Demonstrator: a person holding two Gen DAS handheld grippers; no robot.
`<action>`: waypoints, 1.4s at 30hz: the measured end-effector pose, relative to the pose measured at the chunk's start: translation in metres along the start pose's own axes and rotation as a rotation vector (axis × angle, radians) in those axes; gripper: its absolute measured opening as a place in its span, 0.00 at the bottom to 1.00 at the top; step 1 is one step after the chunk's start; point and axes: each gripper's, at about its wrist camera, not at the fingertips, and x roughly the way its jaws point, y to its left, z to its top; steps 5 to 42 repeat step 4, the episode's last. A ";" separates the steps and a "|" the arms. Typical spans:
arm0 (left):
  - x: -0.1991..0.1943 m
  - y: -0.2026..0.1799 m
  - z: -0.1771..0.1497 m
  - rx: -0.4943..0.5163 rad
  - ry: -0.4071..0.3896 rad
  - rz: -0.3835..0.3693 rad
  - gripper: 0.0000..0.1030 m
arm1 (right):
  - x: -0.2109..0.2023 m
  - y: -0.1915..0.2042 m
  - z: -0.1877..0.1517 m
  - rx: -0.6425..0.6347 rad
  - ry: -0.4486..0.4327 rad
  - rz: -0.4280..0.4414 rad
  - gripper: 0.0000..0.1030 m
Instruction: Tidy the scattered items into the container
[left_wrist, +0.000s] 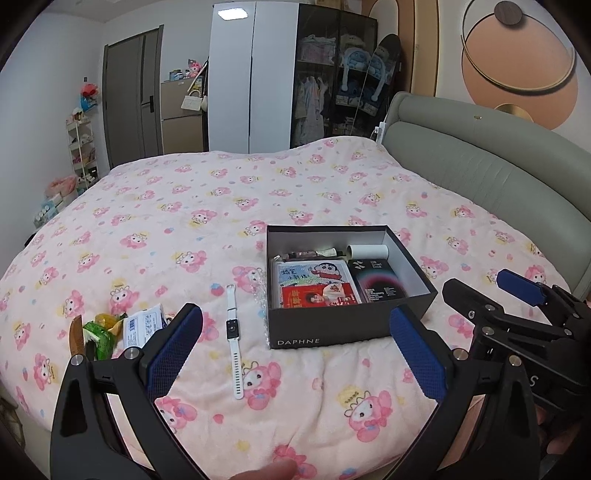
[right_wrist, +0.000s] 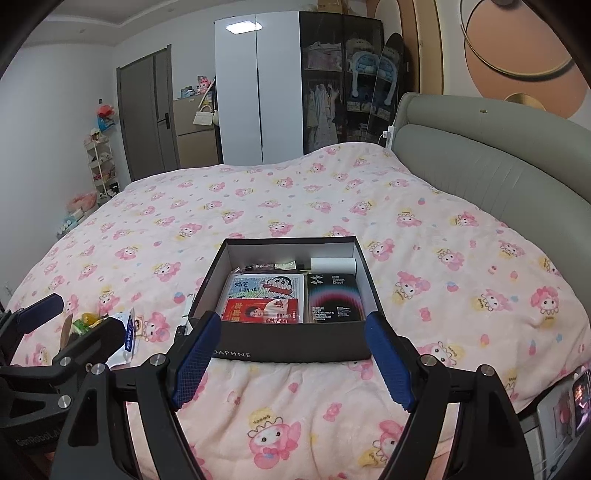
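A dark shoebox (left_wrist: 332, 325) is sitting open on the pink quilt (left_wrist: 184, 221), already taking in a good part of the clutter: a cartoon-print packet (left_wrist: 314, 275), a red card (left_wrist: 319, 295), a black screen-protector box (left_wrist: 380, 284), a white roll (left_wrist: 367, 252) and a few small bits along its far wall. Still lying out to the box's left are a white watch (left_wrist: 233, 332), just beside a scrap of clear wrap (left_wrist: 260, 295), and farther left a small heap of a green-and-yellow wrapper (left_wrist: 98, 332), a blue-and-white pack (left_wrist: 142, 326) and a wooden comb (left_wrist: 75, 330) (so the job is looking roughly half done, judging by what is in and what is out). The watch is lying flat with its strap stretched out, its long axis running from the near edge of the bed toward the far side, the dark face at mid-length turned up. The box's long sides are running the same way, its printed short wall facing the cameras. The left gripper (left_wrist: 291, 354) is hovering over the quilt with its blue pads spread wide and nothing between them, the watch in front and just inside its left finger. The right gripper (right_wrist: 291, 360) is hanging spread equally wide and empty, framing the box's near wall.
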 end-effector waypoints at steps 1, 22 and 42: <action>0.001 0.000 -0.001 0.002 0.002 0.002 0.99 | 0.001 0.000 -0.001 0.001 0.002 0.001 0.76; 0.004 0.000 -0.001 -0.004 0.012 0.005 0.99 | 0.004 0.000 -0.004 0.006 0.011 0.006 0.76; 0.004 0.000 -0.001 -0.004 0.012 0.005 0.99 | 0.004 0.000 -0.004 0.006 0.011 0.006 0.76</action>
